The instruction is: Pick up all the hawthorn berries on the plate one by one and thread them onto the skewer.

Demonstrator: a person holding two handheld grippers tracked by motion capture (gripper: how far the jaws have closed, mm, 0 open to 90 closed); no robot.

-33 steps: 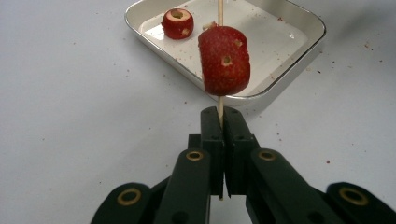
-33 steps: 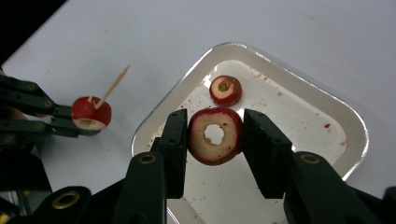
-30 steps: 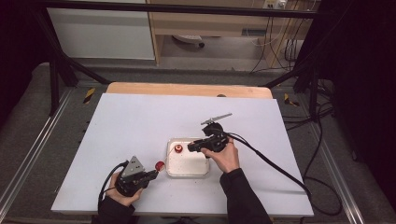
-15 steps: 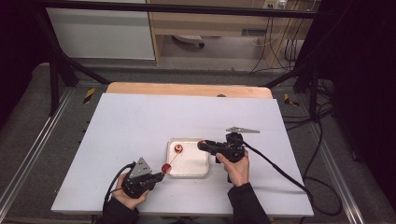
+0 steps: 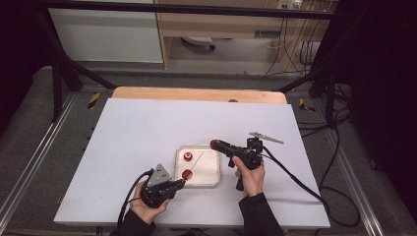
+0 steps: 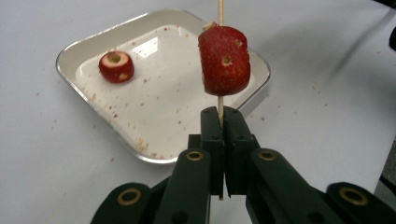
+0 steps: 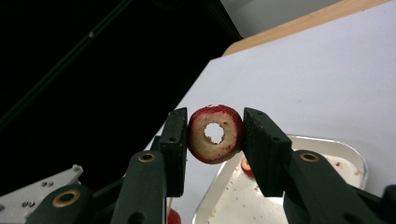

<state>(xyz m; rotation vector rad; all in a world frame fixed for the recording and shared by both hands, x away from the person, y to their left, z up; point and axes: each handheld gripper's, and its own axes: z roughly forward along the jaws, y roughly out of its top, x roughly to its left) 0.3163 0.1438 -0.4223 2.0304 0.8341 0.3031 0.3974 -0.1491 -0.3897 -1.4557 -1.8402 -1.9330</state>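
My left gripper (image 6: 220,112) is shut on a thin wooden skewer (image 6: 220,9) that carries a red strawberry (image 6: 224,60) just above the jaws. In the high view this gripper (image 5: 178,184) is at the near left corner of the white tray (image 5: 209,181), with the skewered strawberry (image 5: 187,174) over the tray's edge. A cored strawberry piece (image 6: 116,66) lies in the tray (image 6: 70,79). My right gripper (image 7: 215,114) is shut on another hollow strawberry piece (image 7: 215,134). It hovers at the tray's far right corner (image 5: 215,144).
The white table top (image 5: 147,128) spreads wide around the tray, with a wooden strip (image 5: 196,94) along its far edge. Cables (image 5: 295,177) trail from the right gripper off the table's right side. Red juice specks dot the tray floor (image 6: 159,107).
My left gripper has carried the skewered strawberry rightward to the tray's near edge. My right hand has drawn back to the right and lifted a little, still holding its piece.
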